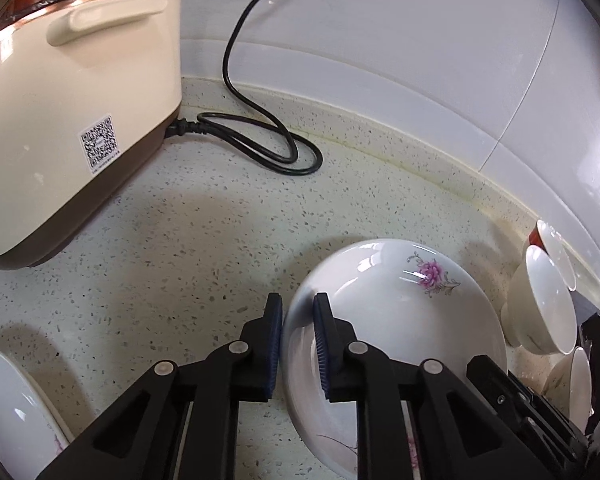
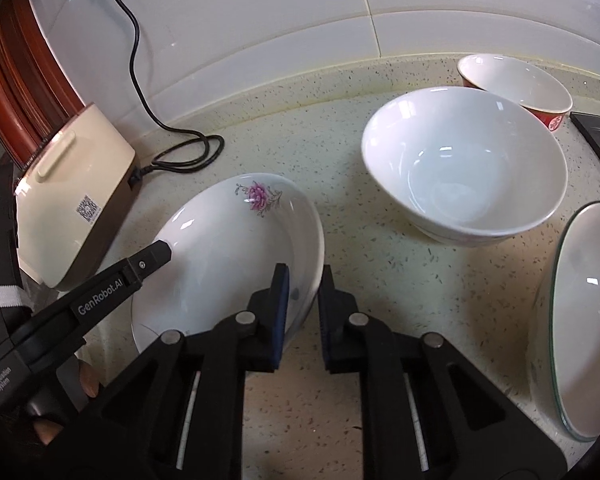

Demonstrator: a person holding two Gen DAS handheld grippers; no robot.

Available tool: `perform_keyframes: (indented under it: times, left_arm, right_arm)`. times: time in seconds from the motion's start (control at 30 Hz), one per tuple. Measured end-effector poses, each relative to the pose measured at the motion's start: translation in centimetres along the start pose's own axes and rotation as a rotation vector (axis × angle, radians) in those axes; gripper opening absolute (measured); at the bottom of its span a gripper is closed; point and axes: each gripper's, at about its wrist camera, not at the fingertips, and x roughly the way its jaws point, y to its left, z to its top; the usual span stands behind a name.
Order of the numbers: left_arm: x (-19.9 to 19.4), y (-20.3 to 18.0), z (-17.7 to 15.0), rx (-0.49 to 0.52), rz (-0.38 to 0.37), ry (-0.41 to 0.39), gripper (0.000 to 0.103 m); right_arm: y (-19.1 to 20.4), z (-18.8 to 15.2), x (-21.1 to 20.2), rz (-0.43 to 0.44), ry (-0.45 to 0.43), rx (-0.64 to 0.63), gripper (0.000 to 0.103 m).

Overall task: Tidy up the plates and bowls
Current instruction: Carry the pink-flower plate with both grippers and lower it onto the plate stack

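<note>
White porcelain with a pink flower, the flowered plate [image 2: 236, 248] is gripped at opposite rims, tilted above the speckled worktop [image 2: 340, 208]: the left gripper [image 1: 296, 344] is closed on one edge, the right gripper [image 2: 303, 300] on the other, the fingers [image 2: 281, 304] of each pinched narrow on the rim. A plain white bowl [image 2: 464, 168] and a red bowl [image 2: 516, 84] stand nearby, with a cream appliance [image 1: 72, 120] and its black cable [image 1: 260, 132] further along.
</note>
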Motion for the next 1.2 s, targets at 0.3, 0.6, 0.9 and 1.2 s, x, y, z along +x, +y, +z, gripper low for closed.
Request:
perform_keyframes:
  times: [0.3, 0.6, 0.9, 1.2]
  left_arm:
    - [-1.8, -0.1, -0.3, -0.002, 0.024, -0.055, 0.016]
    - [-4.8, 0.9, -0.6, -0.03, 0.05, -0.118, 0.016]
    - [-7.7, 2.1, -1.3, -0.046, 0.106, -0.18, 0.016]
    - [-9.4, 4.1, -2.7, -0.076, 0.137, -0.195, 0.016]
  right_arm:
    - [0.5, 0.2, -0.9, 0.042, -0.02, 0.004, 0.017]
    - [2.1, 0.0, -1.9, 0.108, -0.039, -0.046, 0.017]
    - [3.4, -0.2, -2.2, 0.186, -0.032, -0.093, 0.017]
    - [5.2, -0.8, -2.4, 0.249, -0.041, -0.144, 0.017]
